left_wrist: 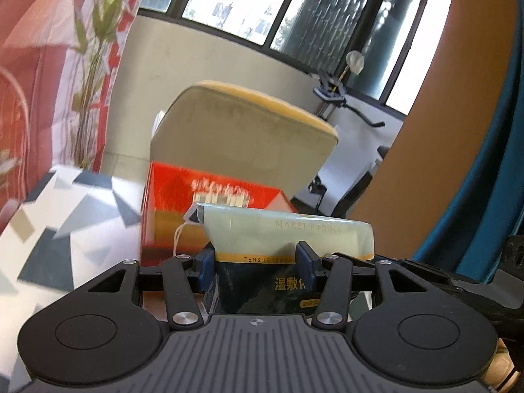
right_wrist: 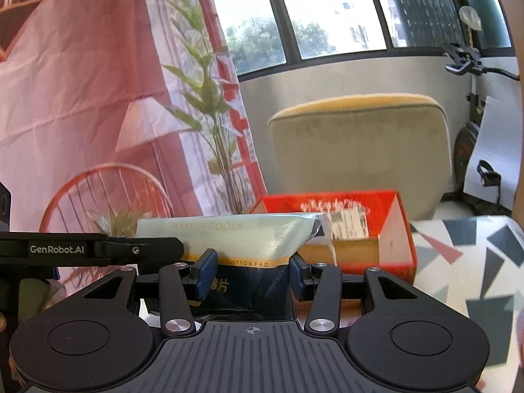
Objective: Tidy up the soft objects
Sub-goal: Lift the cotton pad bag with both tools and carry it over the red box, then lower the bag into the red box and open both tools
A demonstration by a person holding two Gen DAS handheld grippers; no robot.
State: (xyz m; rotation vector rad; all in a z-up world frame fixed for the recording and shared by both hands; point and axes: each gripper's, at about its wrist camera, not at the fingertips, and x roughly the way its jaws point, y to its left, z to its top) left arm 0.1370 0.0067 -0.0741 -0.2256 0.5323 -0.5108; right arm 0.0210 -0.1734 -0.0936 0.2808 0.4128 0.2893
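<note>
Right wrist alone: left tool (right_wrist: 98,249) beside cotton pad pack (right_wrist: 242,239), both tools pinching it

Ahead of the tongs stands a beige armchair (right_wrist: 358,150) with a yellow top edge. To the left hangs a pink printed curtain (right_wrist: 82,75) beside a leafy plant (right_wrist: 209,98). Far right, what looks like an exercise bike (right_wrist: 468,65), partly cut off.

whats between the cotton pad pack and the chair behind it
The open red box sits between the cotton pad pack and the chair, clearest in the right wrist view.
</note>
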